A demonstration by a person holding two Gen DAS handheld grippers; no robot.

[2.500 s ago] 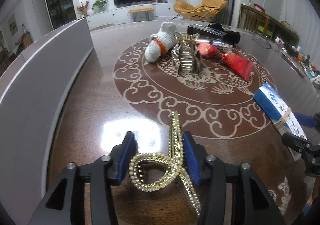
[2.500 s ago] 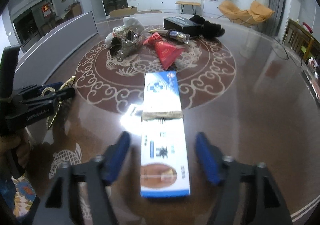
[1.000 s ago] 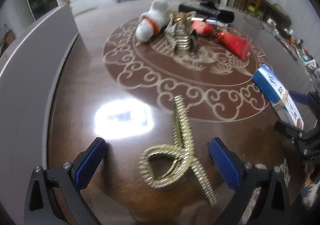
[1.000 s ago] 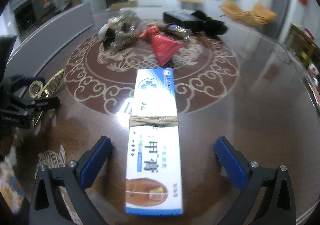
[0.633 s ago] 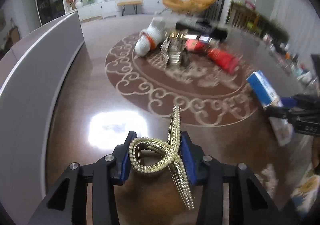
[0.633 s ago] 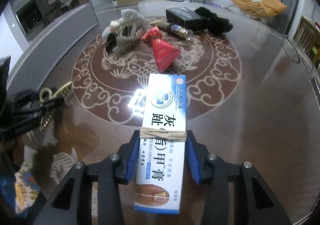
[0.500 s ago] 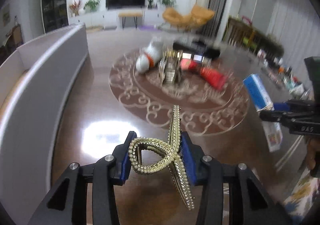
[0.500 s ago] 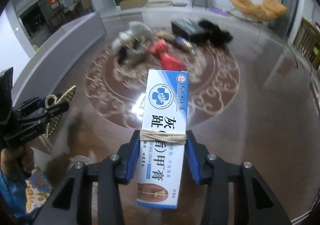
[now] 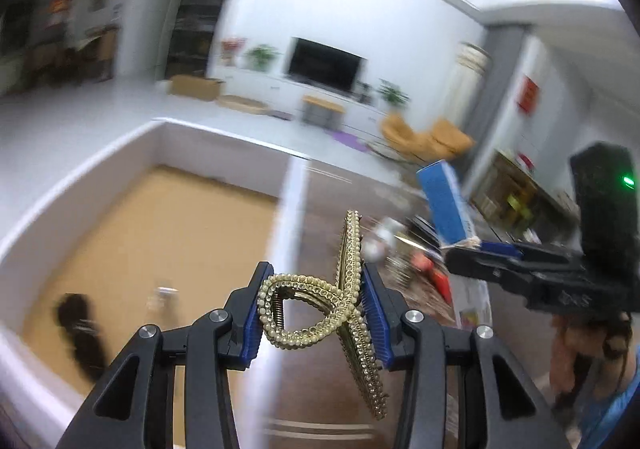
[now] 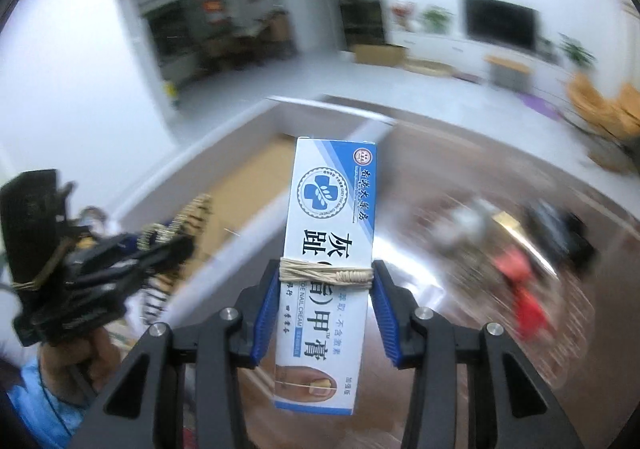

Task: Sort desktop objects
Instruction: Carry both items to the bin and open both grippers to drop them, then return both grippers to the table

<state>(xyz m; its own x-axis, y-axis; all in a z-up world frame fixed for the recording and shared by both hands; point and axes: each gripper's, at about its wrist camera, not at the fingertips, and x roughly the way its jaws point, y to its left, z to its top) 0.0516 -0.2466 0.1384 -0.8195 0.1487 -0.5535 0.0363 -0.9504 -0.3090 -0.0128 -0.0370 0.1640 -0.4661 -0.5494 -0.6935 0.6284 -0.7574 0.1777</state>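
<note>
My left gripper [image 9: 316,309] is shut on a gold beaded hair clip [image 9: 332,289] and holds it in the air above the right wall of a white box [image 9: 80,177] with a tan floor. My right gripper [image 10: 326,313] is shut on a blue and white cream carton [image 10: 326,249] bound with a rubber band, also held high. The carton shows in the left wrist view [image 9: 444,205], to the right of the clip. The left gripper with the clip shows at the left of the right wrist view [image 10: 160,241].
A dark object [image 9: 80,329] and a small pale one [image 9: 164,293] lie on the box floor. Blurred items stay on the brown table, among them a red tube [image 10: 524,297] and a black case [image 10: 560,229]. The box wall [image 10: 224,241] runs between the grippers.
Both grippers have lifted their objects off the table and swung left toward the white box. The views now look over the box instead of down at the table.
</note>
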